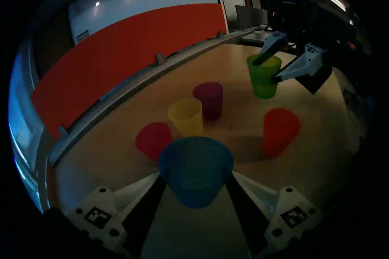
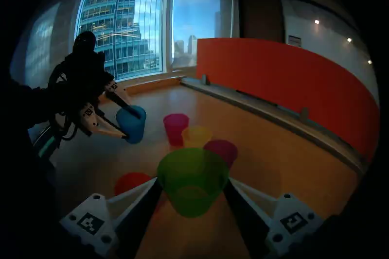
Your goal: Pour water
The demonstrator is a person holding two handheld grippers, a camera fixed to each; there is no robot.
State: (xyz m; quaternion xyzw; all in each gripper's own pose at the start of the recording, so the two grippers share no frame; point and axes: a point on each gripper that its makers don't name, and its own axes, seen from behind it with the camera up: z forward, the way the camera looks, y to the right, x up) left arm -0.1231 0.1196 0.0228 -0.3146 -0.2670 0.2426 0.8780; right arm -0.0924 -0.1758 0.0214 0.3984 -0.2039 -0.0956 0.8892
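Left gripper [image 1: 196, 183] has its fingers [image 1: 146, 196] closed in on the blue cup [image 1: 196, 162], one pressing each side, cup upright and right up front in the left gripper view. Across the counter [image 1: 316, 162] the right gripper [image 2: 193, 196] matches it, fingers clamped either side of the green cup [image 2: 193, 174], also upright. Between the two held cups four more stand on the counter: the yellow cup [image 1: 186, 115] just in front of the purple cup [image 1: 209, 99], the pink cup [image 1: 151, 140] near the blue one, the red cup [image 1: 280, 130] off on its own.
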